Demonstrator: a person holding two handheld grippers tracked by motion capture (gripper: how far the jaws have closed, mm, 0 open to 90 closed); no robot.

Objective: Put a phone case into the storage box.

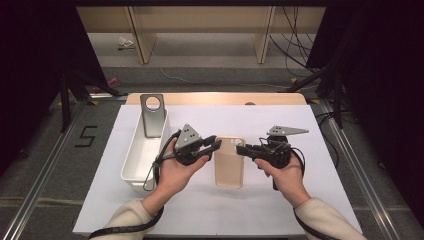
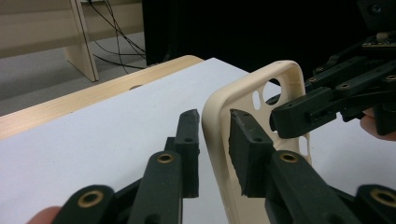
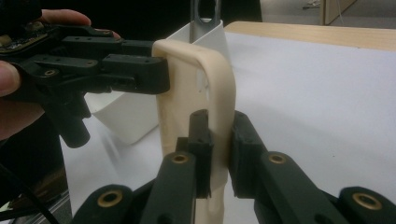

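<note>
Both forearms come in from the near edge of the white worktop (image 1: 280, 200), each hand carrying a claw that meets a beige phone case (image 1: 229, 162) lying between them at the middle of the sheet. On the person's right, the right claw (image 3: 218, 140) is pinching the case's rim: seen along its own black jaws, the pads press on either side of the rounded edge, with no gap. On the other side, the left claw (image 2: 214, 135) straddles the opposite rim near the camera-cutout corner; its jaws are narrowed around that edge, yet in the left gripper view a sliver of space shows between at least one pad and the plastic, so I judge this grip as not yet made. From above, the case looks flat on the worktop, while the two gripper views show its rim standing up between the jaws, so I cannot tell whether it is lifted clear. Just beyond the left hand sits a white bin (image 1: 131, 167), and a dark grey phone case (image 1: 152, 114) with a round hole leans upright at its far end. By my reading, one case is sorted into the bin and the beige one is being taken up; what remains is to finish the two-sided hold, carry it leftward and set it in the bin.
</note>
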